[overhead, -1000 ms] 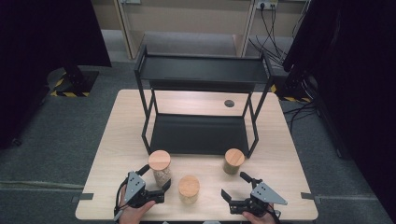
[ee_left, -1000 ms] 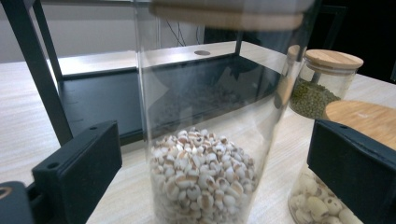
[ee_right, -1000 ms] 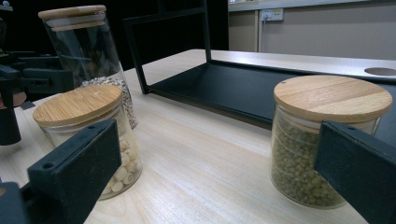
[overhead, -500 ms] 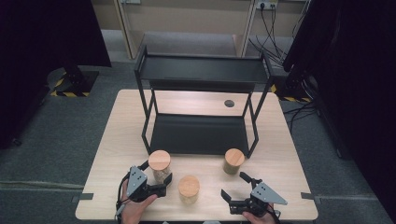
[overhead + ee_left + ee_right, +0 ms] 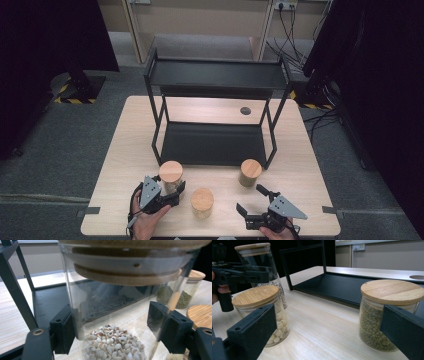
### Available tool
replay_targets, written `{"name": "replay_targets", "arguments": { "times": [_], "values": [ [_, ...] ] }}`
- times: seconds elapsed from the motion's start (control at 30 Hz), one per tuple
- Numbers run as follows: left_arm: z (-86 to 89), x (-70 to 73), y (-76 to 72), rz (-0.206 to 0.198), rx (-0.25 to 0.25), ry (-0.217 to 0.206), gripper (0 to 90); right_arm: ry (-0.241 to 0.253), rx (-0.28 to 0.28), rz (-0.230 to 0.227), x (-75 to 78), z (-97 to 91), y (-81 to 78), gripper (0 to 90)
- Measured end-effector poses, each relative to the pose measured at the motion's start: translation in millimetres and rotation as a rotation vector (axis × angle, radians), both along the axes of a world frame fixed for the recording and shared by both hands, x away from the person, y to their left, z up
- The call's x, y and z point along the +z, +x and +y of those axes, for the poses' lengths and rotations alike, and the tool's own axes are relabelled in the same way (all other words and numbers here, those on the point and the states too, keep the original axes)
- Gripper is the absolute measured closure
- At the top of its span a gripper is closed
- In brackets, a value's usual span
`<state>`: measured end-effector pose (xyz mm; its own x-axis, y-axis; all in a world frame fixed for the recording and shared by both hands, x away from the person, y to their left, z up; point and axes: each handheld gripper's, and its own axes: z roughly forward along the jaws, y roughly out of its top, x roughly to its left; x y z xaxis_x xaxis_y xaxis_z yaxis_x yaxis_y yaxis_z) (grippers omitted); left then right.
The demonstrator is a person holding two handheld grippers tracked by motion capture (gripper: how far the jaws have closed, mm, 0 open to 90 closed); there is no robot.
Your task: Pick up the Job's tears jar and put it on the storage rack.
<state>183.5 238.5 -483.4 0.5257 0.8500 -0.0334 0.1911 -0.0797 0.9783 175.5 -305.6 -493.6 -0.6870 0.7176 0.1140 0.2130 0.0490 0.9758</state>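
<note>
A tall glass jar (image 5: pixel 171 175) with a bamboo lid and pale grains stands near the table's front left. My left gripper (image 5: pixel 172 192) has its jaws on both sides of it, and its pads (image 5: pixel 62 330) press the glass of the tall jar (image 5: pixel 112 290). A shorter jar of pale beans (image 5: pixel 202 201) stands in the middle front. A jar of green beans (image 5: pixel 250 171) stands to the right. My right gripper (image 5: pixel 250 199) is wide open near the front edge, behind both short jars, with nothing between its jaws (image 5: pixel 327 335).
A black two-level metal rack (image 5: pixel 215 145) takes up the middle of the wooden table (image 5: pixel 130 145), its lower shelf just behind the jars. A round cable hole (image 5: pixel 245 110) lies at the back. In the right gripper view, the bean jar (image 5: pixel 259 312) is left and the green jar (image 5: pixel 387 315) right.
My left gripper has moved forward from the front edge to the tall jar and now has its jaws around it. The right gripper has stayed in place.
</note>
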Motion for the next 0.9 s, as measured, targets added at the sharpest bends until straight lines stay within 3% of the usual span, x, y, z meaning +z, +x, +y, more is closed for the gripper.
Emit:
{"name": "replay_targets", "arguments": {
  "times": [0.27,0.9],
  "values": [
    [-1.5,5.3,3.5,0.024,-0.001,-0.013,25.1,0.001,0.002,-0.001,0.0,-0.2,-0.2,1.3],
    [-11.2,24.2,28.8,0.018,-0.007,-0.003,25.2,0.003,0.005,0.000,0.0,-0.9,0.1,1.4]
  ]
}}
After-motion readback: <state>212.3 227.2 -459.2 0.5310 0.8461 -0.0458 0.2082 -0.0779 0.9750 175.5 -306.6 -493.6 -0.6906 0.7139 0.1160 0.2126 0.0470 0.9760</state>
